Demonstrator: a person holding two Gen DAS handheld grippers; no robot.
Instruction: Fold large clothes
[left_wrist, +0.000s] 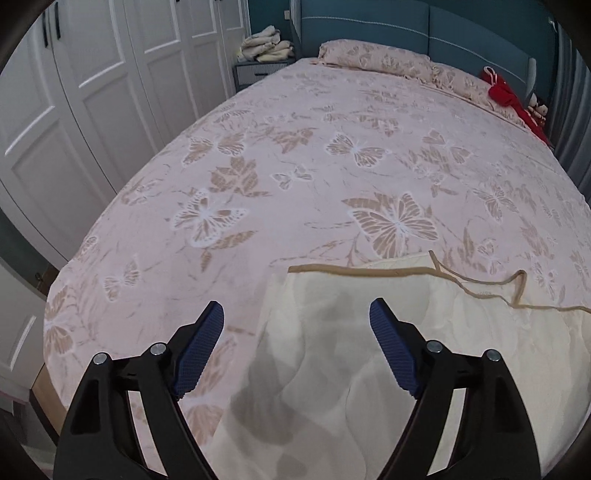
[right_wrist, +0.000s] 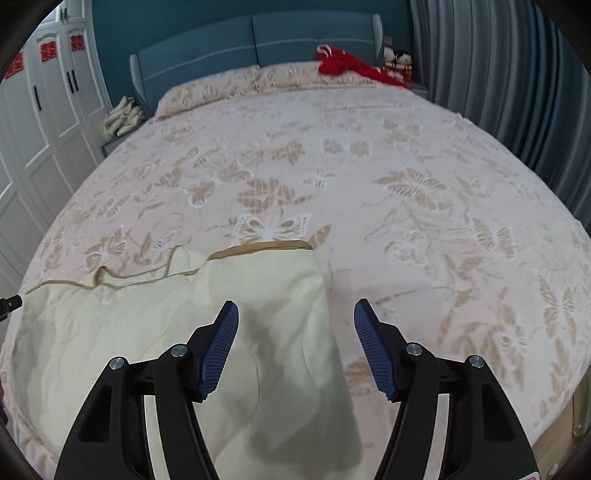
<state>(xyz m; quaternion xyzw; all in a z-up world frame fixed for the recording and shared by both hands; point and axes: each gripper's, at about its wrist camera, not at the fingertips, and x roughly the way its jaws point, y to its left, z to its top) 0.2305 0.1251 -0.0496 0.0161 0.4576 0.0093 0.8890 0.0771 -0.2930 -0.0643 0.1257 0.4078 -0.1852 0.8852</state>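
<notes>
A large cream quilted cloth with tan binding lies folded at the near end of the bed; it also shows in the right wrist view. Its far edge is rumpled, with a loose loop of binding. My left gripper is open and empty, hovering over the cloth's left edge. My right gripper is open and empty, hovering over the cloth's right edge. Neither gripper touches the cloth.
The bed has a pink butterfly-print cover and a matching pillow by the blue headboard. A red garment lies at the far right. Folded cloths sit on a nightstand. White wardrobes stand left, grey curtains right.
</notes>
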